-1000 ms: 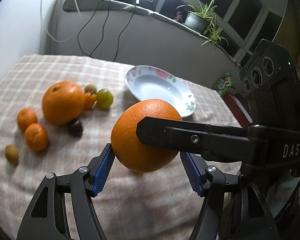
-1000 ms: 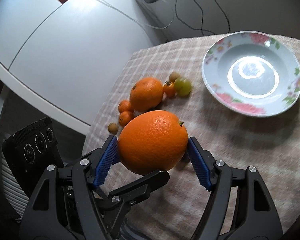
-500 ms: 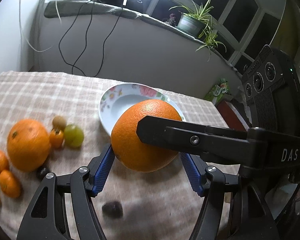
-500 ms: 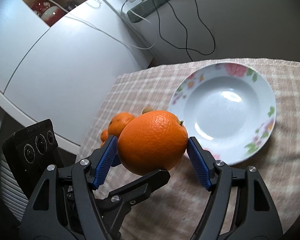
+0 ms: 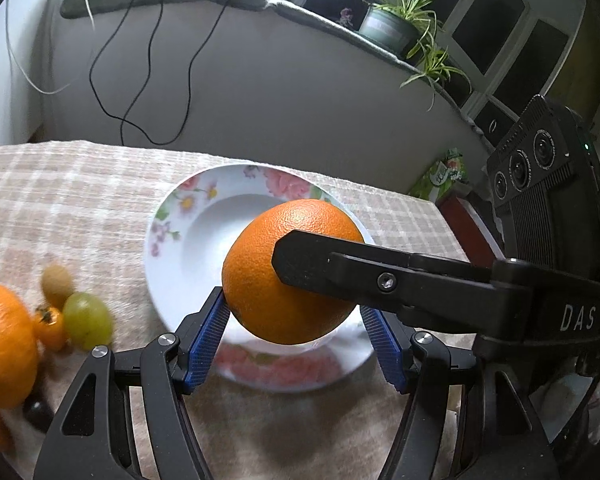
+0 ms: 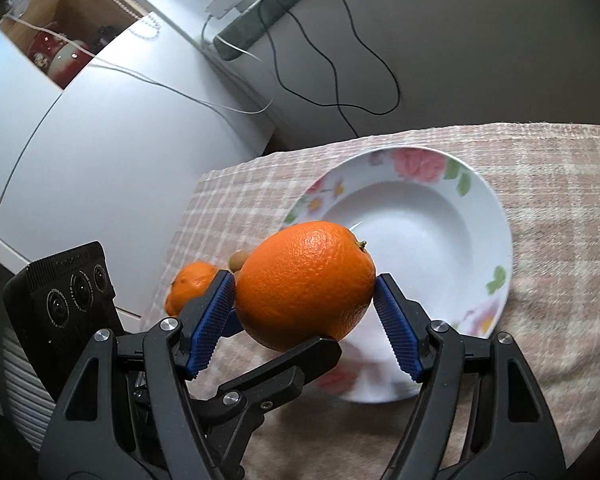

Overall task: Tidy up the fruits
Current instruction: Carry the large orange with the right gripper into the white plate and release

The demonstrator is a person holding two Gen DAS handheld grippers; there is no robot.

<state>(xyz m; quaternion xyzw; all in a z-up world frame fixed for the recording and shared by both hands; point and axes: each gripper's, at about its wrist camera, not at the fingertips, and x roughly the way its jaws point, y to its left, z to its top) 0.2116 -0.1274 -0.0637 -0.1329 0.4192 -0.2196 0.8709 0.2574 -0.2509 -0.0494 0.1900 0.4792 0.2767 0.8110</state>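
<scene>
Both grippers clamp 1 large round orange (image 5: 288, 276) together: left gripper (image 5: 296, 344) pads on 2 flanks, right gripper (image 6: 306, 326) pads on the others. Since 1 second ago the white floral ceramic plate (image 6: 452, 184) has come from far ahead to directly beneath; release looks near. Contact under the fruit is hidden. Remaining small fruits (image 5: 84, 320) left of the jaws are blurred, cut off.

Orange (image 6: 304, 284) above flowered plate (image 6: 488, 216)

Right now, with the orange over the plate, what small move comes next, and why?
Probably lower the orange straight down: the left gripper and right gripper both clamp it, and it hangs above the plate, whose bowl looks empty.
</scene>
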